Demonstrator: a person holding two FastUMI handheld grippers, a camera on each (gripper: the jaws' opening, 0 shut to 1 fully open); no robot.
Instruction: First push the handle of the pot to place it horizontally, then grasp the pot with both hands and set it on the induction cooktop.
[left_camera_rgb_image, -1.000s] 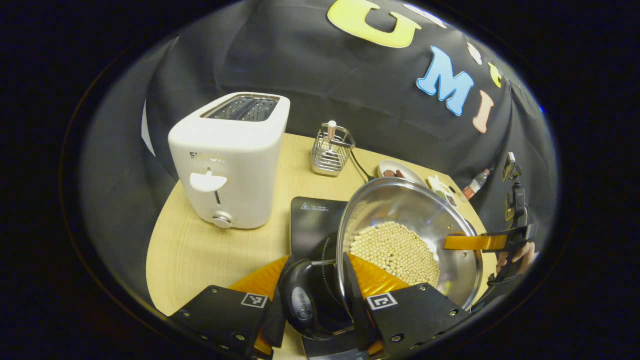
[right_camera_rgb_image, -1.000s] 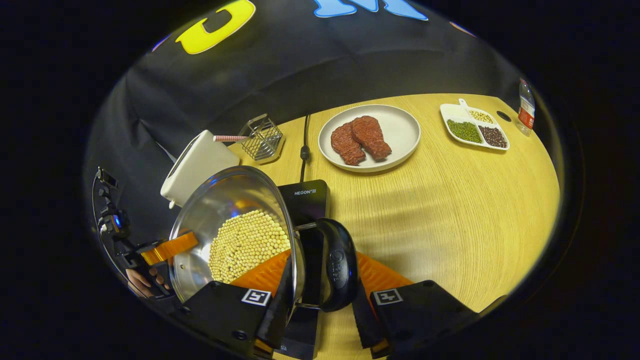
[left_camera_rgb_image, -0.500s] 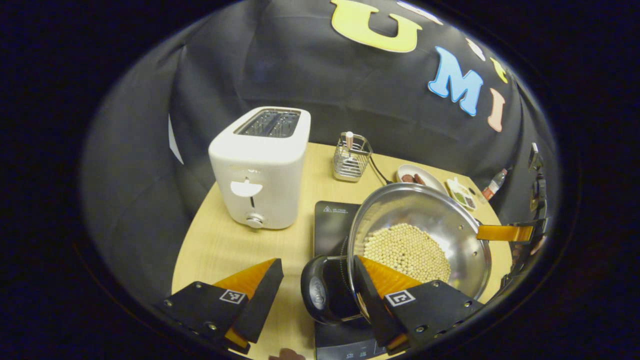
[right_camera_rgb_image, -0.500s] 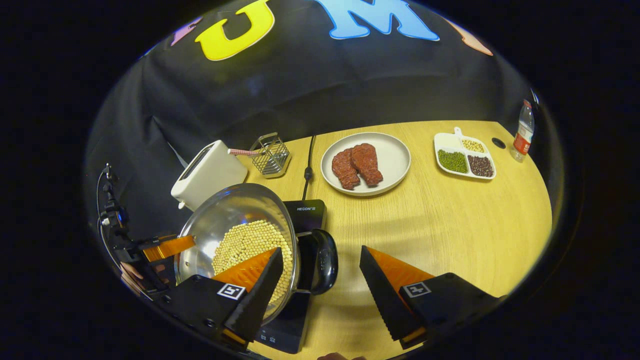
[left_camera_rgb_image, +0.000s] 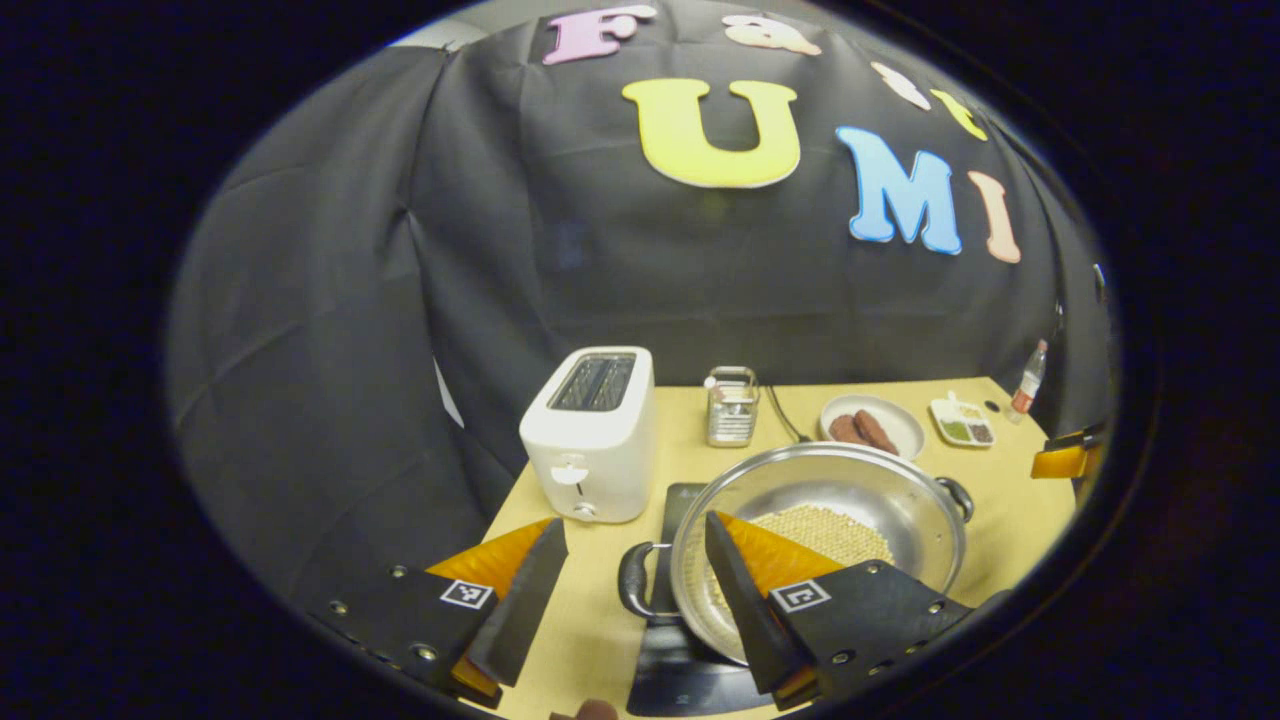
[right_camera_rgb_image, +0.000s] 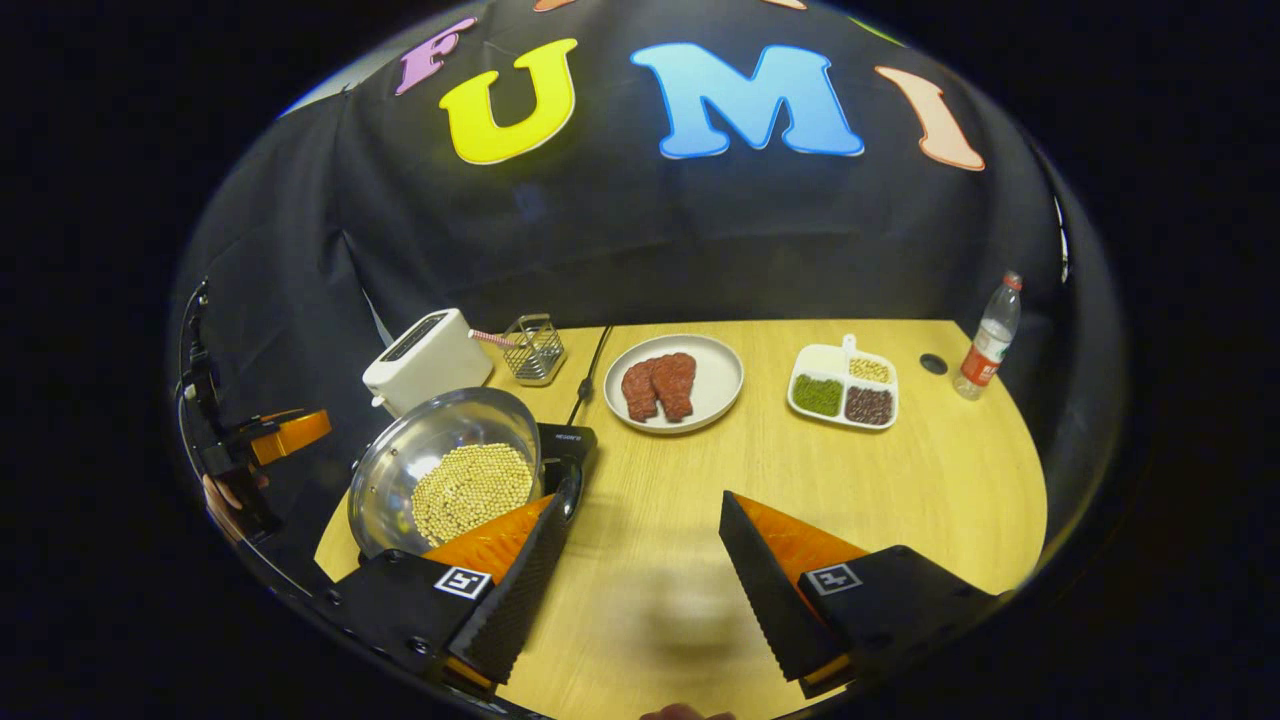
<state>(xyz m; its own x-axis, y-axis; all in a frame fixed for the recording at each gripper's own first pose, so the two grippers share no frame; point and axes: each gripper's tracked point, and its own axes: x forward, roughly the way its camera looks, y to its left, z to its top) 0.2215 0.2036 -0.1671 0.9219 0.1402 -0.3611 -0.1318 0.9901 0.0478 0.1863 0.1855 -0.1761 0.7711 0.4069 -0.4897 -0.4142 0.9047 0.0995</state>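
The round steel pot of pale beans is sitting on the black induction cooktop; both grippers' jaws are gaping wide, gripping nothing. Placement appears complete.

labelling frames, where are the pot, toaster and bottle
pot (left_camera_rgb_image: 905, 505), left gripper view, bare inner wall
toaster (left_camera_rgb_image: 590, 440), left gripper view, front face
bottle (right_camera_rgb_image: 985, 340), right gripper view, middle of body

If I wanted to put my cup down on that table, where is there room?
The wide bare wood in front of the plate of meat and the divided dish is free. The toaster, wire basket and pot crowd the other end.
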